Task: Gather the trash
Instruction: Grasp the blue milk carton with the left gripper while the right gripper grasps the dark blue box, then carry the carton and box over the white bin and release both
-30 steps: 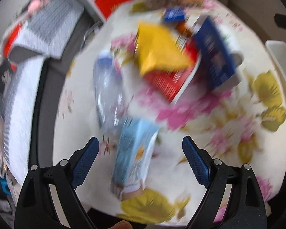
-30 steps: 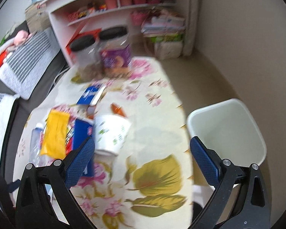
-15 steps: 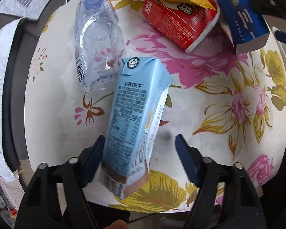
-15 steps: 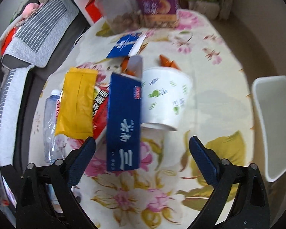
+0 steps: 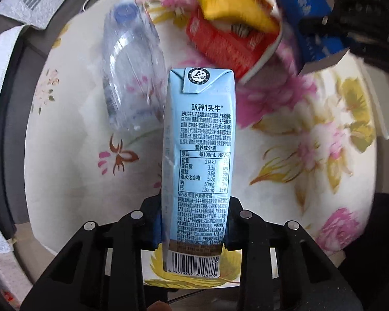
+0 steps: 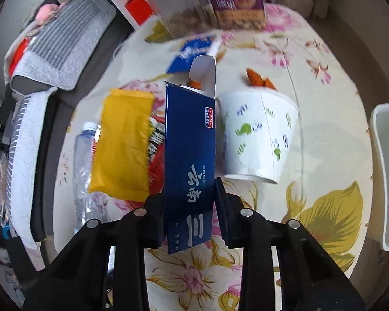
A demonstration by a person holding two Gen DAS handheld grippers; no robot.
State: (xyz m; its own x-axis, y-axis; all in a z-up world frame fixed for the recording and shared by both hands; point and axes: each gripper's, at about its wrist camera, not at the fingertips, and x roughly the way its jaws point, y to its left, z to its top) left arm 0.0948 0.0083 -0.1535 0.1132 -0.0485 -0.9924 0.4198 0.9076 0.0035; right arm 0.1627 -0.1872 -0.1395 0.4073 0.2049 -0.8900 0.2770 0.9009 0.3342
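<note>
My left gripper [image 5: 193, 223] is shut on a light blue milk carton [image 5: 198, 155] and holds it over the flowered table. My right gripper [image 6: 190, 210] is shut on a dark blue cardboard box [image 6: 189, 160] with its top flap open. That box also shows in the left wrist view [image 5: 311, 31]. On the table lie a crushed clear plastic bottle [image 5: 132, 70], a yellow wrapper [image 6: 122, 142] on a red packet [image 5: 228, 44], a white paper cup [image 6: 259, 134] on its side and orange peel [image 6: 259, 80].
A white trash bin [image 6: 386, 171] stands right of the table. A purple box [image 6: 236, 0] and a clear jar [image 6: 181, 7] stand at the table's far edge. Another blue box [image 6: 192, 51] lies behind. A sofa with grey cushions [image 6: 62, 41] is at the left.
Both grippers have closed. The left one has closed on the milk carton and turned it straight; the right one has moved in and closed on the dark blue box.
</note>
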